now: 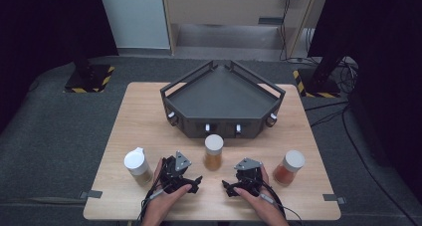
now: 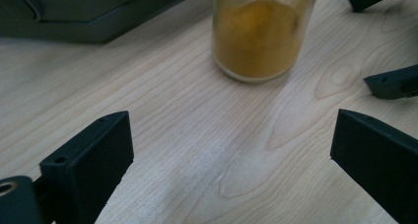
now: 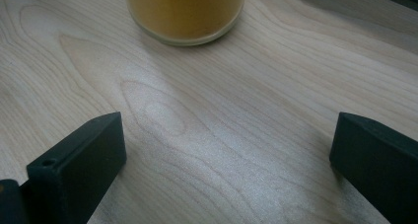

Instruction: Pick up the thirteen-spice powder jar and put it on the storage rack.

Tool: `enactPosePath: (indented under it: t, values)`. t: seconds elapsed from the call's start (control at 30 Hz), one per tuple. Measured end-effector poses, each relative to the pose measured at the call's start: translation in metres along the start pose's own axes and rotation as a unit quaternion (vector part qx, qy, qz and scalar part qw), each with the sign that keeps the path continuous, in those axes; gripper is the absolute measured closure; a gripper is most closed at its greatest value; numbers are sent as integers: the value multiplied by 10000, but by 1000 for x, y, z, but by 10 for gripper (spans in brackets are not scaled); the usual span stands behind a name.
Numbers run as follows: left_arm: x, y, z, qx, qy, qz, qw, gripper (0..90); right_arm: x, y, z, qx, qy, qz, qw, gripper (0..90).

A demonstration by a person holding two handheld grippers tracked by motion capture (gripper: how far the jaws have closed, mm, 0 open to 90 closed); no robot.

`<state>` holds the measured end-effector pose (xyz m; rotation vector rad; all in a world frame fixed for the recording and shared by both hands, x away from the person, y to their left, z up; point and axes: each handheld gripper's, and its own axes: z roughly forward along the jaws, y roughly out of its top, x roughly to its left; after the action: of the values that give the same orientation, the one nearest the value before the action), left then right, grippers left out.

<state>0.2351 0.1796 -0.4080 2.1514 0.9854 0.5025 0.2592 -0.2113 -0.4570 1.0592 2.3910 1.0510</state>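
Tongs (image 1: pixel 211 183) flanking middle jar (image 1: pixel 213 153), tray (image 1: pixel 222 94) behind.

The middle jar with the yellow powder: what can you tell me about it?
The middle jar is a clear, glass-looking cylinder with a white lid, partly filled with yellow-orange powder. It stands upright on the wooden table, just in front of the dark tray, apart from both open grippers. Nothing touches it but the table.

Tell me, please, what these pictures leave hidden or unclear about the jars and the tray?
- Middle jar: its lid is cut off by the top edge in both gripper views.
- Left jar and right jar: high view, contents too small to identify.
- Tray: front knobs too small to read.
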Motion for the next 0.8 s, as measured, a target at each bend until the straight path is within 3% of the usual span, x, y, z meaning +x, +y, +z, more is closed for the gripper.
enactPosePath:
  t: [0.5, 0.8]
  values:
    - [-8, 22, -32, -156, 55, 181, 9997, 13, 1, 0, 0, -4, -13, 15, 10000, 9]
    - [-10, 25, -40, -224, 144, 203, 9994, 13, 1, 0, 0, -5, -16, 19, 10000, 9]
